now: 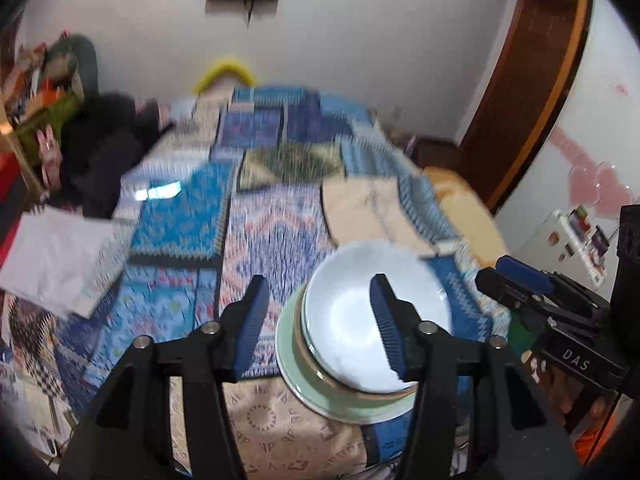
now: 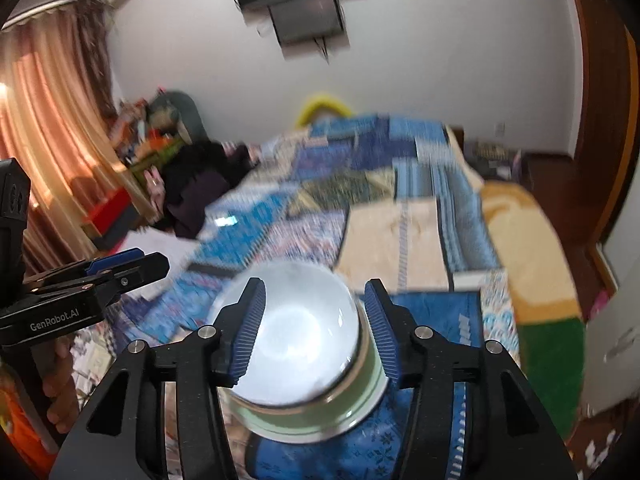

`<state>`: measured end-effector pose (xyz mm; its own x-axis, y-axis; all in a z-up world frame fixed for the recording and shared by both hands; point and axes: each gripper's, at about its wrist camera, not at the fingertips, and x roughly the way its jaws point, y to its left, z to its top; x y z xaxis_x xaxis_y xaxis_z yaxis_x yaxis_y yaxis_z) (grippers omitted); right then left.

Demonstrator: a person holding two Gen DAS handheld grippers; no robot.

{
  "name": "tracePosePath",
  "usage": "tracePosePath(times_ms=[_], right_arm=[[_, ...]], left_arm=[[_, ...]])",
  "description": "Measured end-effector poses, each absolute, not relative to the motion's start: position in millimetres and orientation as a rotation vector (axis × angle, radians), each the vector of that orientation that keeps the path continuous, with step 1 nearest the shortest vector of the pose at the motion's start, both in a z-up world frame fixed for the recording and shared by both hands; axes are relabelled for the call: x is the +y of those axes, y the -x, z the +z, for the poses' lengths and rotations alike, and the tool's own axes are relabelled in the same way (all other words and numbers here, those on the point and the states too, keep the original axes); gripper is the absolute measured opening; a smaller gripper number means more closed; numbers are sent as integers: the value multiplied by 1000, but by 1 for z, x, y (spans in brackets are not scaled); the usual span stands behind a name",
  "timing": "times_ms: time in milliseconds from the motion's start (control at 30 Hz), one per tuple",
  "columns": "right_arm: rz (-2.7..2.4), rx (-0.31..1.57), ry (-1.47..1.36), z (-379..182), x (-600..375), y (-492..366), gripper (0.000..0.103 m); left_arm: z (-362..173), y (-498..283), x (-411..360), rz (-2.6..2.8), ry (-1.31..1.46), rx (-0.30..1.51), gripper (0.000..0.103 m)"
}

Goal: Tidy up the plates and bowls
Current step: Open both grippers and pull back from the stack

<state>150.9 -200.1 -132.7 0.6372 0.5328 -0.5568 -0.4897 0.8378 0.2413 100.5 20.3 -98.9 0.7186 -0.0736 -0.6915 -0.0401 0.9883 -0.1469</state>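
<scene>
Left wrist view first: your left gripper [image 1: 320, 316] has its blue-padded tongs spread wide, with nothing between them. The right finger's pad [image 1: 386, 320] overlaps the white bowl [image 1: 360, 320], but whether it touches is not clear. That bowl sits nested on a pale green plate [image 1: 296, 380], whose rim shows as a crescent at the near left of the bowl. The stack rests on a patchwork bedspread [image 1: 260, 240] of blue, tan and pink panels, at its near right part. This view also shows your right gripper [image 1: 520, 276] from the side, at the right edge, beside the stack; from here you cannot tell how its tongs stand. A white sheet [image 1: 52, 256] lies at the left edge of the bed.

Right wrist view gives what the other cannot: your right gripper [image 2: 314, 316] is also spread, its two pads flanking the white bowl [image 2: 300, 340] on either side, with the green plate [image 2: 360, 400] showing beneath at the near right. Contact with the pads cannot be judged through the blur. Your left gripper [image 2: 132, 266] appears at the left edge, seen side-on. Only this view shows the peach curtain [image 2: 48, 140] at far left and the yellow-and-green rug [image 2: 540, 280] to the right of the bed.
</scene>
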Motion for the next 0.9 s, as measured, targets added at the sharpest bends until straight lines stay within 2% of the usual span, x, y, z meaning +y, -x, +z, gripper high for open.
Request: tracePosePath(times_ms=[133,233,300,367,533,700,767,900], right_arm=[[606,558,-79,-105,-204,-133,59],[617,475,-82,-86,-207,-117,61],[627,446,-79,-80,-206,-110,66],[631,400,-82,-73,-207,-102,78],[635,341,-82,-66,-208,-91,85],[628,321,-86,-65,-209,-85,93],[622,311,-81,-65,-208,-83,100],[607,284,-74,-64,-209,-77,102]], left_arm=[[-63,-75,16,-13,134,638,62],[-42,-56,12,-15,124,551,68],[-30,-43,9,-11,110,493,73],[-20,-31,6,-5,93,433,87],[-7,-8,1,3,62,335,100],[-7,2,-2,6,52,314,103],[-8,5,-1,11,54,311,103],[-11,7,-1,11,64,316,103]])
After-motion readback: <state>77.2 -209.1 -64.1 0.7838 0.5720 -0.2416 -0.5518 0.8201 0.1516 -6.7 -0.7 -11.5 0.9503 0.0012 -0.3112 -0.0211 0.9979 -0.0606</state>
